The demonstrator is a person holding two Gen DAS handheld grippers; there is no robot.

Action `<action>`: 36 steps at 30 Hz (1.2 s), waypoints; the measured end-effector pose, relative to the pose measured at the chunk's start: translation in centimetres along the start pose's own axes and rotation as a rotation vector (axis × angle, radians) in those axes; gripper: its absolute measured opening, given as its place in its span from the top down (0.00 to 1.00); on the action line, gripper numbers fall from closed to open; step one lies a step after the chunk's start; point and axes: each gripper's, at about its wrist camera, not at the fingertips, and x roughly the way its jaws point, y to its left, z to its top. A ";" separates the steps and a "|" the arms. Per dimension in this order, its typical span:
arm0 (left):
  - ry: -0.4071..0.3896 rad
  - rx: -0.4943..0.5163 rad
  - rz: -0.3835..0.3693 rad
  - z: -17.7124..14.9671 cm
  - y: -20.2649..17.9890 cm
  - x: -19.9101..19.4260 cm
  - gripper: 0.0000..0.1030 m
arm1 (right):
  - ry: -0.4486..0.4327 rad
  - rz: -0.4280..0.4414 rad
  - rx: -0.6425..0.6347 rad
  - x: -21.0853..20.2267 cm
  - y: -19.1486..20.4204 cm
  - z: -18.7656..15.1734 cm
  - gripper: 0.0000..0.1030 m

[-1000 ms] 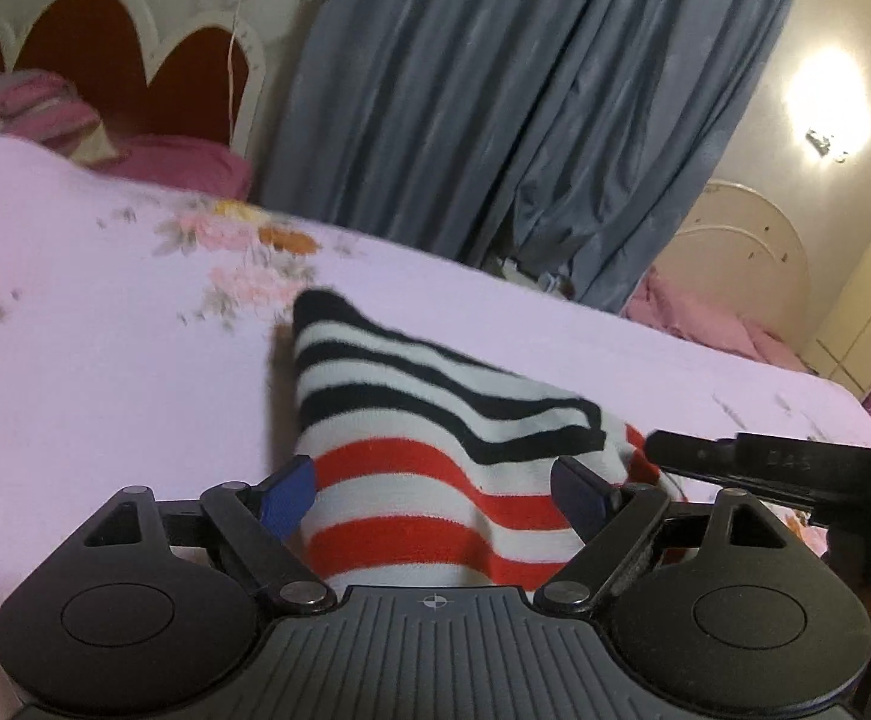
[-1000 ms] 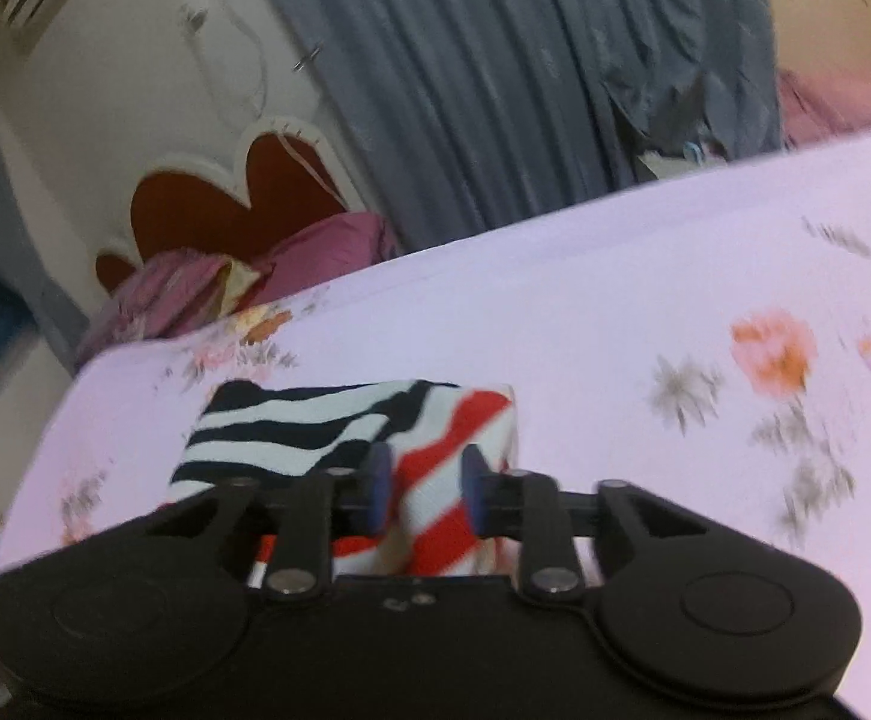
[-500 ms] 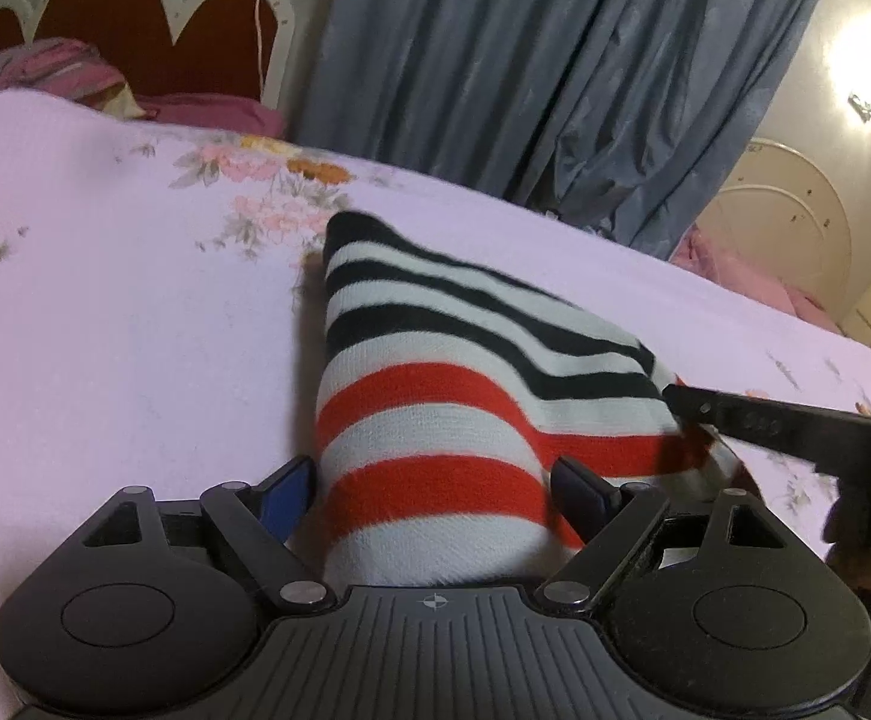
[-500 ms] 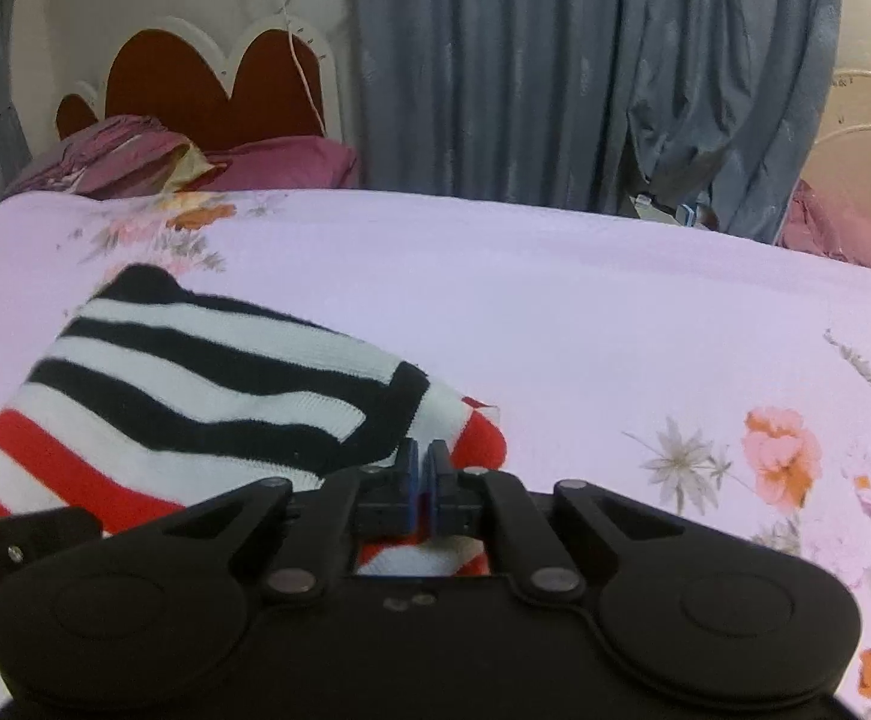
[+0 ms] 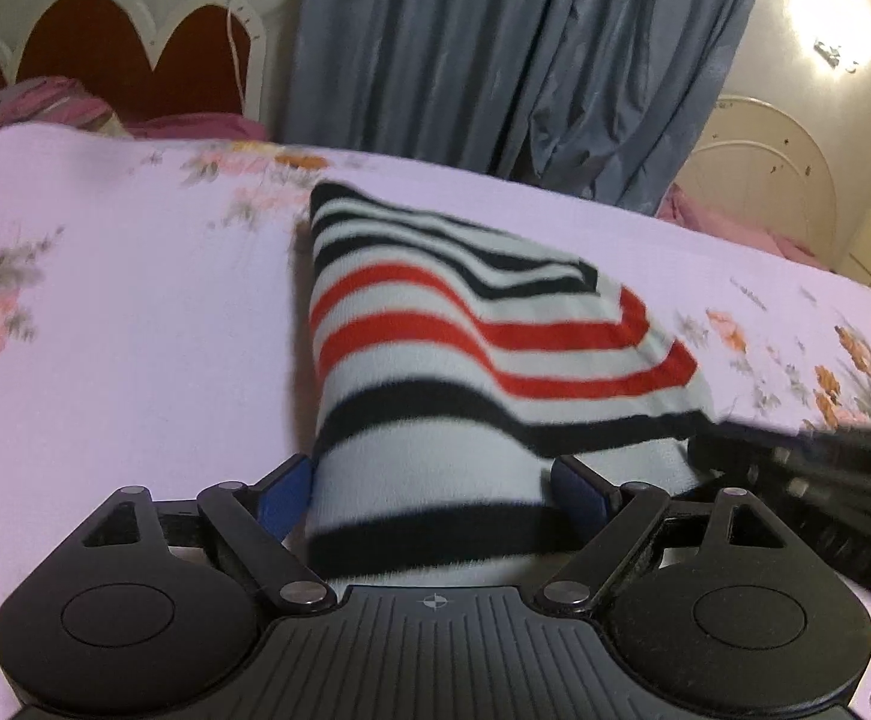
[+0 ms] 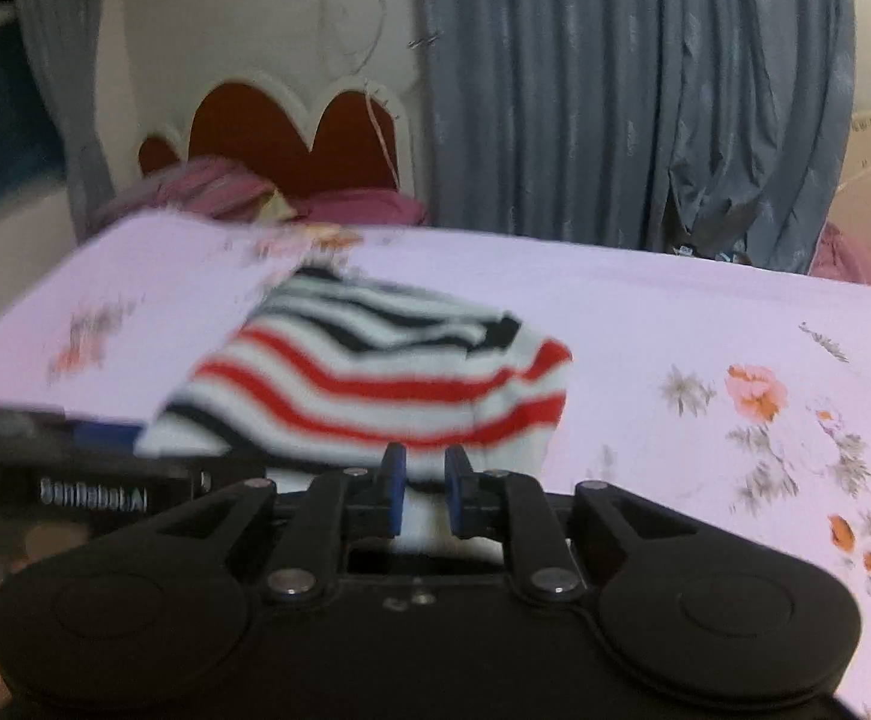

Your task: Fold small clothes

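Stripes of black, red and white cover the small knit garment (image 5: 471, 348) lying folded on the floral bedsheet (image 5: 123, 372) straight ahead of both our grippers. Our left gripper (image 5: 432, 492) stands spread wide, its blue pads (image 5: 282, 498) on either side of the garment's near end, and the cloth runs between the fingers without being pinched. Ahead of it and to its right, the top layer of the garment is folded over, its black-edged corner reaching toward our right gripper (image 5: 813, 474), which shows blurred at the right edge of the left wrist view.

From the right wrist view, our right gripper (image 6: 423, 489) has its fingers slightly parted, a narrow gap between the blue pads (image 6: 396, 492); the near white edge of the garment (image 6: 375, 384) lies just beyond the tips, and we cannot tell whether any cloth sits in the gap. Our left gripper (image 6: 105, 468) appears blurred to the left of it, just beside the garment's near left corner.

Beyond the bed, farther ahead, hang grey-blue curtains (image 6: 633, 96), and ahead to the left stands a scalloped headboard (image 6: 279, 126) with pink pillows (image 6: 225, 192) below it.
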 end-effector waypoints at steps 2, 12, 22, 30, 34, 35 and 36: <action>0.010 -0.018 -0.008 -0.2 0.2 0.1 0.18 | 0.046 -0.026 0.007 0.9 -0.4 -1.0 0.91; 0.008 0.012 0.005 -1.3 -0.4 -2.3 0.18 | 0.010 -0.033 0.040 -2.1 0.6 -1.9 0.87; 0.035 0.026 0.003 -3.2 -0.3 -1.7 0.16 | 0.075 -0.065 0.107 -2.1 0.7 -4.3 0.91; 0.049 0.026 -0.008 -3.5 0.3 -1.1 0.11 | 0.122 -0.091 0.102 -0.4 0.9 -4.8 0.94; 0.061 0.038 0.002 -3.2 0.1 -1.1 0.09 | 0.114 -0.082 0.107 -0.4 0.8 -5.1 0.94; 0.064 0.039 0.010 -3.1 0.1 -1.1 0.05 | 0.114 -0.081 0.114 -0.4 0.7 -5.1 0.94; 0.066 0.040 0.017 -3.1 0.0 -1.1 0.03 | 0.114 -0.081 0.118 -0.4 0.7 -5.1 0.94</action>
